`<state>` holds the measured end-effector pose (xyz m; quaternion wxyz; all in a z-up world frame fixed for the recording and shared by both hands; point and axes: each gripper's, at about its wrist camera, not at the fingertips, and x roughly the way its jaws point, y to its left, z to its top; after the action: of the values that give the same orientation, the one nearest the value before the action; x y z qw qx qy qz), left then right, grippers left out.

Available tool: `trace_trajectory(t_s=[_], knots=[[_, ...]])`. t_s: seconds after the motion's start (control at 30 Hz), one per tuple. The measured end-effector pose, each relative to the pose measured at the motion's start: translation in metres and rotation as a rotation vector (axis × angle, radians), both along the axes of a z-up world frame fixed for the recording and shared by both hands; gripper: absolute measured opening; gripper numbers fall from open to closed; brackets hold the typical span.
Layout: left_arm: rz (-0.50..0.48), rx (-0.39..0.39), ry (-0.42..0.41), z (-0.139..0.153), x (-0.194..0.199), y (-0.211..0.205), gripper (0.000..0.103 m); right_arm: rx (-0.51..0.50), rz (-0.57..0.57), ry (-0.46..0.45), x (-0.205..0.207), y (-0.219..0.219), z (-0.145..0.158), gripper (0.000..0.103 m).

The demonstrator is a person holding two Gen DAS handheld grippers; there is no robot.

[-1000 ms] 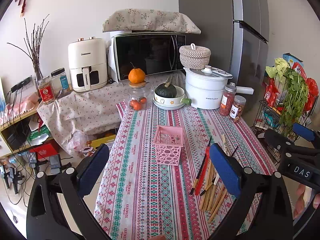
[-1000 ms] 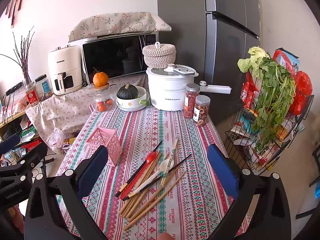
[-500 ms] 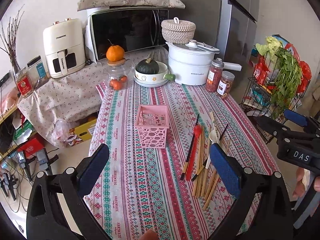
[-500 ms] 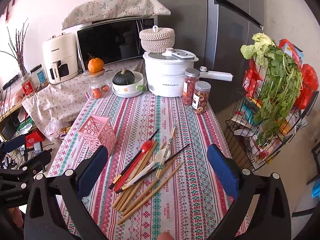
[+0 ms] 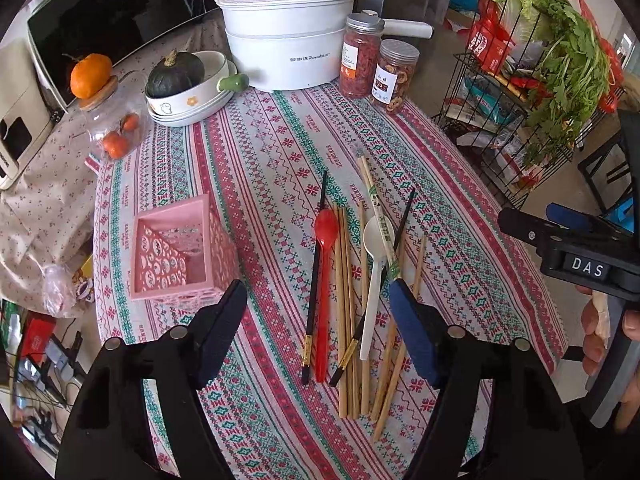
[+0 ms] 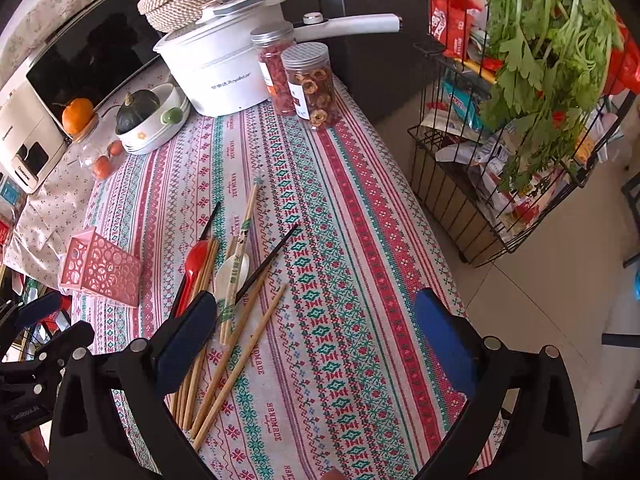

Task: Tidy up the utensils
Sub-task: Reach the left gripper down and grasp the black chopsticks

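Bright daylight floods both views, colours crisp on the tablecloth (image 5: 280,152). The pink basket (image 5: 176,252) throws only a soft shadow. Strong fisheye bending at the rims, dark vignette in the corners, slight blur on the greens (image 6: 536,40).

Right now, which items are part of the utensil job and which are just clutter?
Job: pink basket, red spoon, white spoon, wooden chopsticks, black chopsticks.

Clutter: white cooker, snack jars, squash bowl, orange, vegetable rack.
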<state>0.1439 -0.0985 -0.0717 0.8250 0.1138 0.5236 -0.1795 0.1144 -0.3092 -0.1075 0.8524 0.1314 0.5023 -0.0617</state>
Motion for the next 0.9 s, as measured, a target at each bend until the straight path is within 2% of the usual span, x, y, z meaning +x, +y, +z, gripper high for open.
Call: trace_trajectory(t_s=[0.07, 0.2, 0.27, 0.43, 0.6, 0.73, 0.8, 0.9], knots=[[-0.016, 0.035, 0.035, -0.013, 0.019, -0.013, 0.052, -0.002, -0.011, 0.007, 0.003, -0.006, -0.005, 0.096], [0.018, 0.058, 0.093, -0.042, 0.066, -0.028, 0.038, -0.014, -0.01, 0.018, 0.009, -0.012, -0.012, 0.096], [0.045, 0.065, 0.122, -0.058, 0.088, -0.033, 0.022, -0.01, -0.005, 0.026, 0.01, -0.013, -0.015, 0.096], [0.11, 0.001, 0.213, -0.095, 0.126, -0.04, 0.016, -0.004, 0.023, 0.039, 0.015, -0.011, -0.02, 0.096], [0.124, 0.016, 0.226, -0.114, 0.139, -0.048, 0.014, -0.015, 0.045, 0.046, 0.019, -0.009, -0.024, 0.096], [0.11, 0.056, 0.212, -0.117, 0.141, -0.057, 0.011, -0.01, 0.04, 0.044, 0.021, -0.012, -0.024, 0.096], [0.103, 0.058, 0.212, -0.118, 0.141, -0.058, 0.006, -0.008, 0.038, 0.042, 0.021, -0.014, -0.024, 0.096], [0.098, 0.065, 0.196, -0.116, 0.139, -0.06, 0.005, -0.002, 0.034, 0.043, 0.022, -0.014, -0.024, 0.096]])
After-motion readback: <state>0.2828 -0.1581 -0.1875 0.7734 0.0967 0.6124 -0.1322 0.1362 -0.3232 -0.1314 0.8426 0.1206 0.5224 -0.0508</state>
